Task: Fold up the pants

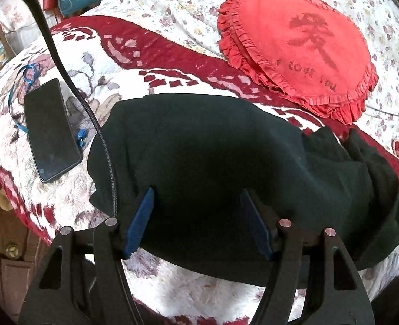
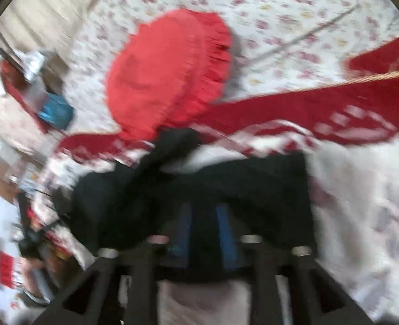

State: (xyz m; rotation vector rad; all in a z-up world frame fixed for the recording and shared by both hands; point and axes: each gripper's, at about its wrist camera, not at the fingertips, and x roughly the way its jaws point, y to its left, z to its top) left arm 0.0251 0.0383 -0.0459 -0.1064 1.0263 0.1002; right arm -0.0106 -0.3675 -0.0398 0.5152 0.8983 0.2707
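Note:
The black pants (image 1: 199,149) lie in a folded bundle on the red and white fleece blanket (image 1: 72,195). My left gripper (image 1: 198,197) is open, its blue fingers (image 1: 142,216) set wide apart over the near edge of the bundle. The right wrist view is motion-blurred. There my right gripper (image 2: 204,216) has its blue fingers (image 2: 226,233) close together around dark cloth of the pants (image 2: 172,189), which bunch up and trail toward the left.
A black phone (image 1: 50,130) with a blue cord lies left of the pants. A black cable (image 1: 64,67) crosses the blanket onto the pants. A red frilled heart cushion (image 1: 296,51) sits behind on the floral sheet (image 1: 172,0). The bed edge drops off at the left.

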